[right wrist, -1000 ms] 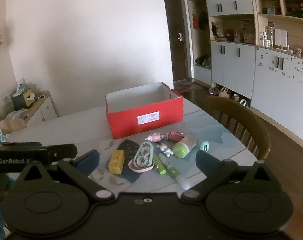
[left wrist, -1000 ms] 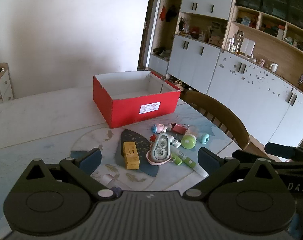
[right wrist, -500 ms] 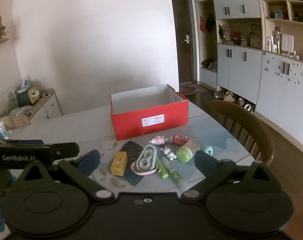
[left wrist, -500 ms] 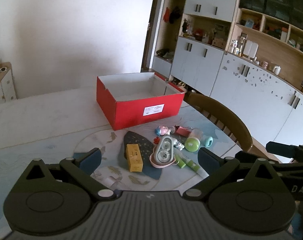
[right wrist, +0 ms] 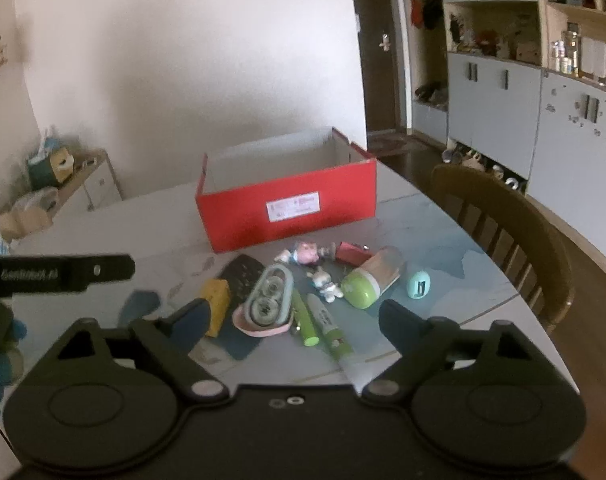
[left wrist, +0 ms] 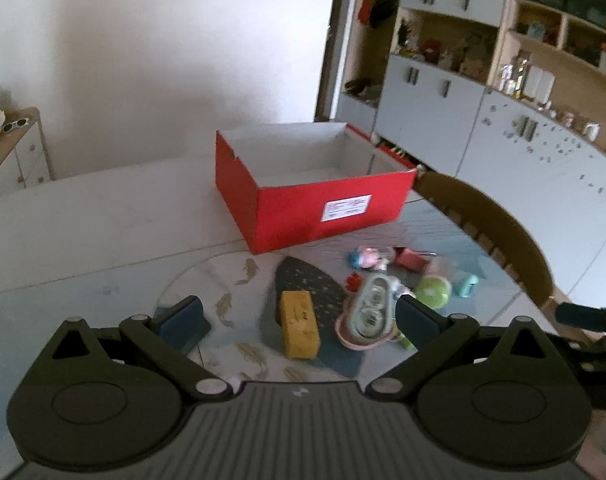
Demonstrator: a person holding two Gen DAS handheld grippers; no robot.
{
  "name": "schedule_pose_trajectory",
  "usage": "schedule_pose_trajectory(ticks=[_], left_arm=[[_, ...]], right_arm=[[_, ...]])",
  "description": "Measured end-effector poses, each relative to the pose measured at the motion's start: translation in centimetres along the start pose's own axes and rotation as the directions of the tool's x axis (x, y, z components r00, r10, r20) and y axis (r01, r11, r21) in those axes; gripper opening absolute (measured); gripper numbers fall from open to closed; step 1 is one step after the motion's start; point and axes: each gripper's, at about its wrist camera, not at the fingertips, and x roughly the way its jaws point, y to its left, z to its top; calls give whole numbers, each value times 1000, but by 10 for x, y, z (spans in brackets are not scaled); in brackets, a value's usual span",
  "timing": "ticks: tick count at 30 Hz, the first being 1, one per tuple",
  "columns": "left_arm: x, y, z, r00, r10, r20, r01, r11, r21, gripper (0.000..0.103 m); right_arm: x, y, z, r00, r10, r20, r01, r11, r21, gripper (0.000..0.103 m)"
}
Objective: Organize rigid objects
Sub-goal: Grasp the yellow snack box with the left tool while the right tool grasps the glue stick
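An open red box point(left wrist: 327, 208) point(right wrist: 287, 208) stands on the table behind a pile of small objects. In the pile lie a yellow block point(left wrist: 299, 324) point(right wrist: 217, 300), an oval tape dispenser point(left wrist: 373, 304) point(right wrist: 269, 296) on a pink tray, green markers point(right wrist: 323, 324), a green-capped bottle point(right wrist: 367, 280), a teal egg-shaped piece point(right wrist: 418, 285) and a pig figurine point(right wrist: 305, 252). My left gripper point(left wrist: 299, 316) hovers open in front of the yellow block. My right gripper point(right wrist: 295, 316) hangs before the dispenser and markers, its jaws closing with nothing pressed between them.
A wooden chair point(right wrist: 503, 232) stands at the table's right edge. A dark insole-shaped mat point(left wrist: 307, 280) lies under the block. Grey cabinets point(left wrist: 523, 152) line the right wall and a low sideboard point(right wrist: 83, 184) sits at the far left. The left gripper's body point(right wrist: 59, 274) shows in the right wrist view.
Both grippers have come forward and down toward the pile, which now looks larger. The right gripper's fingers stand a little closer together. The objects lie as before.
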Motion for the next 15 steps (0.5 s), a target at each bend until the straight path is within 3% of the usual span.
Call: schedule_pose_trajectory(ticks=[4, 15], left_arm=[[37, 5, 3, 999, 23, -41, -25, 998, -50, 103], [123, 7, -11, 975, 117, -187, -130, 990, -54, 102]], right_arm=[[26, -15, -1, 999, 12, -53, -12, 1000, -6, 85], [91, -34, -14, 979, 22, -204, -52, 989, -141, 71]])
